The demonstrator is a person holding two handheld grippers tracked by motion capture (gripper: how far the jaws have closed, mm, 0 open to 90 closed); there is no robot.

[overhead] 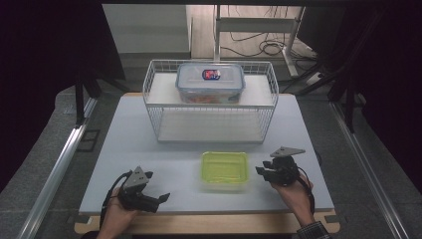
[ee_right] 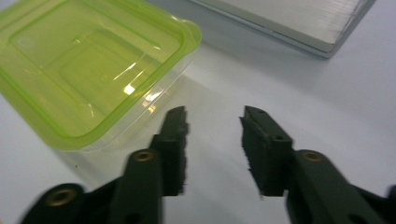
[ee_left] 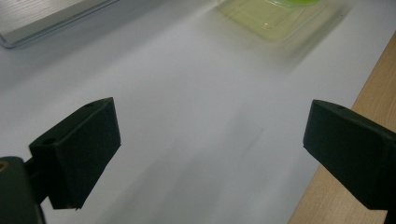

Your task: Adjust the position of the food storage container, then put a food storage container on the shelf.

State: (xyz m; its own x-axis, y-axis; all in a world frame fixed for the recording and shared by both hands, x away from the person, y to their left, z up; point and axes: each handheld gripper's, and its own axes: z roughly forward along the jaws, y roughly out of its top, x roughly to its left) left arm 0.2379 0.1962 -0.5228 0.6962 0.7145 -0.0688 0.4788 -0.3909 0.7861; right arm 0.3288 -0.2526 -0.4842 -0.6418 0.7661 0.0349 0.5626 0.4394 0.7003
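A shallow clear container with a lime-green lid (overhead: 225,169) lies on the white table near the front, between my two grippers. My right gripper (overhead: 262,172) sits just right of it, held in a hand, its jaws apart with bare table between them. In the right gripper view the right gripper (ee_right: 212,135) points past the near corner of the green-lidded container (ee_right: 88,65) without touching it. At the front left, my left gripper (overhead: 159,201) stands wide open over bare table. From the left gripper view, the left gripper (ee_left: 210,144) faces the container (ee_left: 280,14), which lies farther off.
A white wire rack (overhead: 209,99) stands at the back middle of the table, and a clear lidded food box (overhead: 210,82) with a blue label rests on its top shelf. The rack's lower shelf (ee_right: 289,18) lies just beyond the green container. A wooden table edge (ee_left: 373,93) runs along the front.
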